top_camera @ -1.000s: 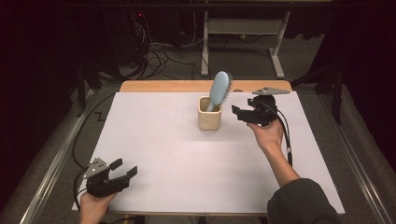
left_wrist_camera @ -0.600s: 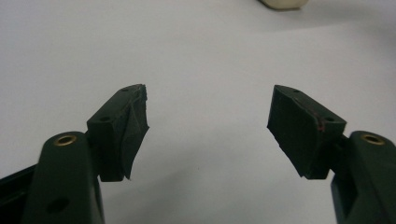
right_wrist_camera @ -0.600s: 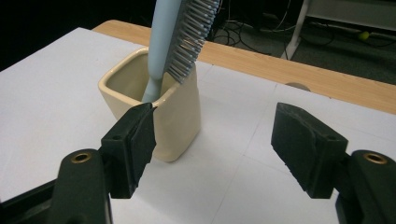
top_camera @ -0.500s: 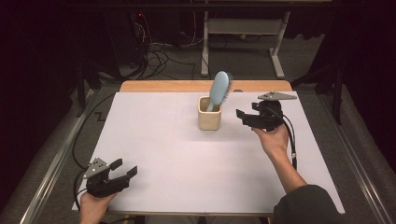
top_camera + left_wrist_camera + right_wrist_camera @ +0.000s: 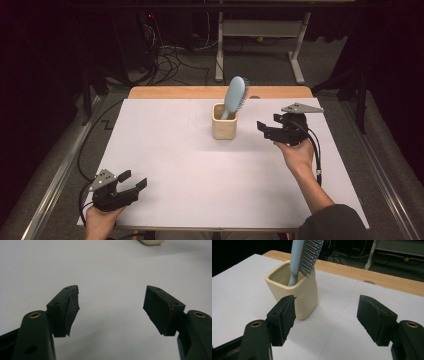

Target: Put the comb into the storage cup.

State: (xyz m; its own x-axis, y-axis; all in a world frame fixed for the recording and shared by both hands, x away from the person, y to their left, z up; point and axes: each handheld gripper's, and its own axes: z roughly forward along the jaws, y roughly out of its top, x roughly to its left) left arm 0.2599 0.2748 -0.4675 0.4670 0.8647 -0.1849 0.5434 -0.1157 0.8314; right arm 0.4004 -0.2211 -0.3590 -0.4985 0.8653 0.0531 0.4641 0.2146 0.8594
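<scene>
The hairbrush [image 5: 235, 96] is standing handle-down in the cup [image 5: 224, 128] on the bench [image 5: 165, 150], so placing looks done. The right gripper [image 5: 263, 129] is hovering beside it, jaws apart and empty; the left gripper [image 5: 134, 181] is resting wide apart, far away.

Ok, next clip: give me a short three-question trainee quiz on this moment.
1. True or false: the hairbrush lies flat on the table.
2. Which gripper is nearer the cup: A) left gripper B) right gripper?
3. Fill in: the right gripper's jaws are ____, with nothing between them.

Key
1. False: it stands handle-down in the cup, bristle head leaning out over the rim.
2. B: it is beside the cup, apart from it; the left gripper is at the near left corner of the white table cover.
3. Open.
</scene>
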